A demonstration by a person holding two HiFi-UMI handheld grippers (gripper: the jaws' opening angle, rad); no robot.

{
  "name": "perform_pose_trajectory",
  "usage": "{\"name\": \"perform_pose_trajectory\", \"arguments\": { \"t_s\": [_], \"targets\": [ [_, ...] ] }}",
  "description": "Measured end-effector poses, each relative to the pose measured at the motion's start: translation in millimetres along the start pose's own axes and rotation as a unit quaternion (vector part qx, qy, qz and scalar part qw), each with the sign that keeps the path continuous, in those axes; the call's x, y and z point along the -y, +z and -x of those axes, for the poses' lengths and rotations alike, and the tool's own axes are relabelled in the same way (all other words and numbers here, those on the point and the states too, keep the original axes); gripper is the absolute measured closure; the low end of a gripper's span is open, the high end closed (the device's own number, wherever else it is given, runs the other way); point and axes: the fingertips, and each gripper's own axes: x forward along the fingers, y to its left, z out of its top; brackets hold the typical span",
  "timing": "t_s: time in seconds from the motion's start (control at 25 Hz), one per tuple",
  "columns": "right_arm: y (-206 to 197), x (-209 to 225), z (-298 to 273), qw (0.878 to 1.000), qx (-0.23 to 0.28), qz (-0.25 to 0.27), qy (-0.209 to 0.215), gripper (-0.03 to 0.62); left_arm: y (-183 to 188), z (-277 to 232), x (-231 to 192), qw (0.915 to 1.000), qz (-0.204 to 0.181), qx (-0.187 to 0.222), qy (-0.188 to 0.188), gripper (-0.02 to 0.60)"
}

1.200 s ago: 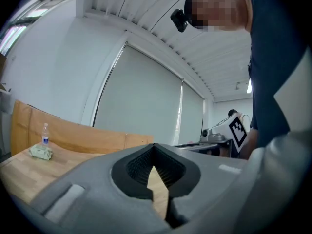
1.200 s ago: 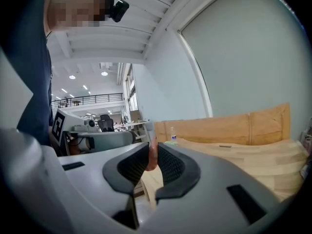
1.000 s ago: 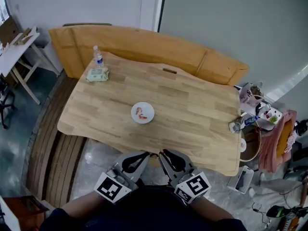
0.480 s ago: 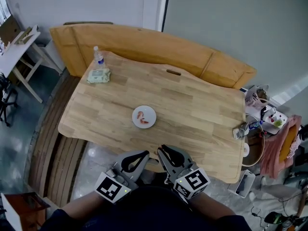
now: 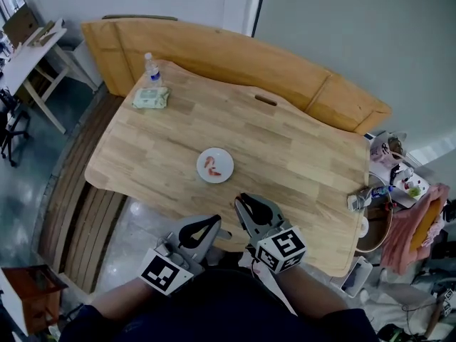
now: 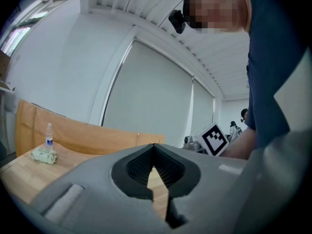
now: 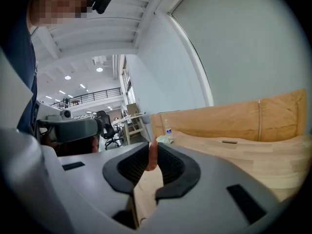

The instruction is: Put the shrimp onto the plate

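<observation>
A small white plate (image 5: 226, 156) lies near the middle of the wooden table (image 5: 285, 148), with red shrimp (image 5: 211, 165) lying on it. Both grippers hang close to my body at the table's near edge, well short of the plate. In the head view the left gripper (image 5: 212, 222) points at the edge; in its own view the left gripper (image 6: 154, 147) has its jaw tips together with nothing between them. The right gripper (image 5: 241, 202) sits just right of it. In its own view the right gripper (image 7: 152, 146) is shut on a thin pink-orange shrimp (image 7: 152, 158).
A water bottle (image 5: 150, 66) and a pack of wipes (image 5: 151, 97) stand at the table's far left corner. A tan board (image 5: 235, 52) leans behind the table. Cluttered gear (image 5: 390, 173) sits at the right end, a slatted bench (image 5: 71, 205) at the left.
The head camera has drifted, so the table sits slightly differently in view. Both grippers stay near my body, the right one edging a little toward the table. The plate has not moved.
</observation>
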Motion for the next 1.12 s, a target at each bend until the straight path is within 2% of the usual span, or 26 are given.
{"name": "perform_pose_trajectory", "arguments": {
  "t_s": [0.52,0.76,1.12],
  "targets": [
    [-47.3,46.5,-67.9,0.997,-0.077,0.01,0.003,0.531,-1.1,-4.7,-30.5,0.9991,0.008,0.005,0.042,0.577],
    [-73.8,72.9,-106.7,0.994,-0.11,0.01,-0.009,0.531,1.5,-8.3,-44.0,0.9984,0.008,0.011,0.055,0.577],
    [-126.4,108.1,-157.1,0.983,-0.181,0.017,-0.025,0.531,-0.5,-8.2,-60.3,0.9972,0.012,0.008,0.073,0.577]
  ]
}}
